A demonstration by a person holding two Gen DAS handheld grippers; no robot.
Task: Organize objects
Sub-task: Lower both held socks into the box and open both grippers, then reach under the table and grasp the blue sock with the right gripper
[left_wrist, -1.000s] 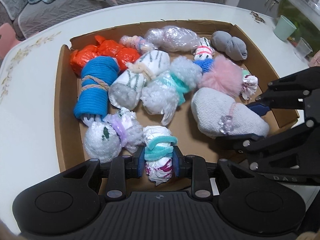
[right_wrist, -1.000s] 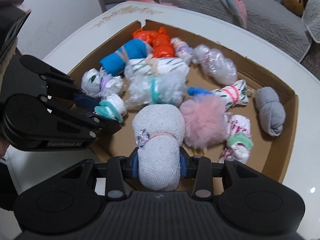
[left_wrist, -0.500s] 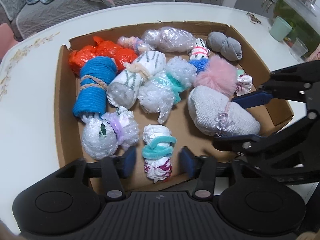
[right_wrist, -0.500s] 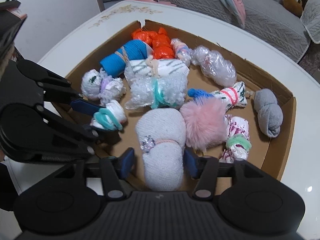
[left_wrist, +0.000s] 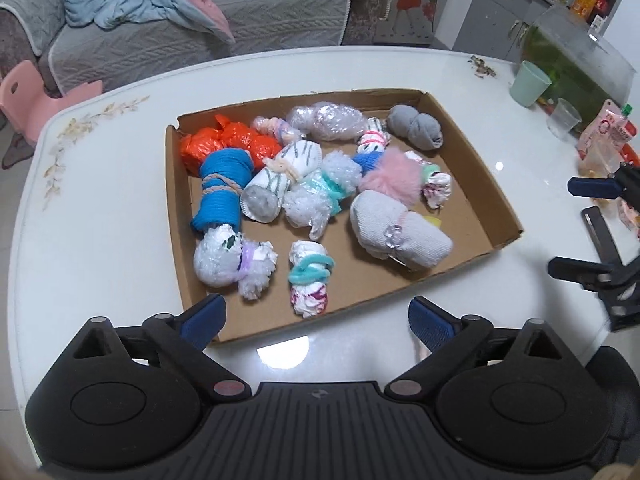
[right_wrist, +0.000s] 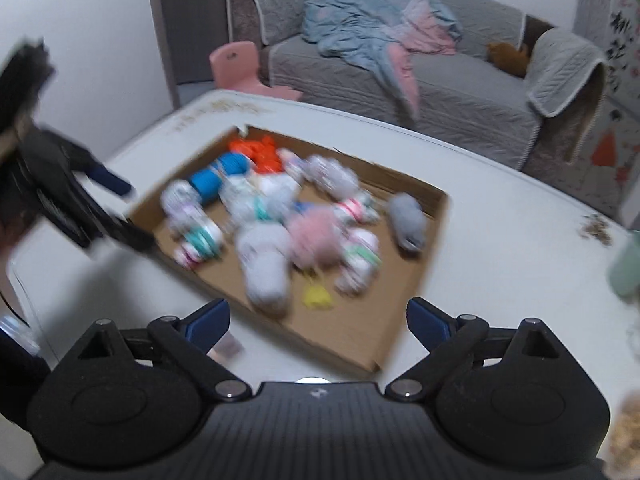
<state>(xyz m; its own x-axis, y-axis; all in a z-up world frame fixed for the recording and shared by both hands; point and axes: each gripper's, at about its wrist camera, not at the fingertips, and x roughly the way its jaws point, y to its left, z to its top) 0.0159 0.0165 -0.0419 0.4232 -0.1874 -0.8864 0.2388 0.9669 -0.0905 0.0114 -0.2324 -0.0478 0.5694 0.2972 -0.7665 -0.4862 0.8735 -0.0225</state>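
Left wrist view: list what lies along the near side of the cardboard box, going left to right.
White bubble-wrap bundle with purple band → small floral bundle with teal band → large white sock roll with clear bead, all inside the cardboard box.

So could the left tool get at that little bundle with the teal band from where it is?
Probably yes: the left tool is open, and the small white bundle with the teal band lies uncovered just past the cardboard tray's low near wall.

No legible text anywhere. Pink snack pouch [left_wrist: 606, 136] at tabletop [left_wrist: 100, 248] edge has print, too small to read; right-wrist view too blurred.
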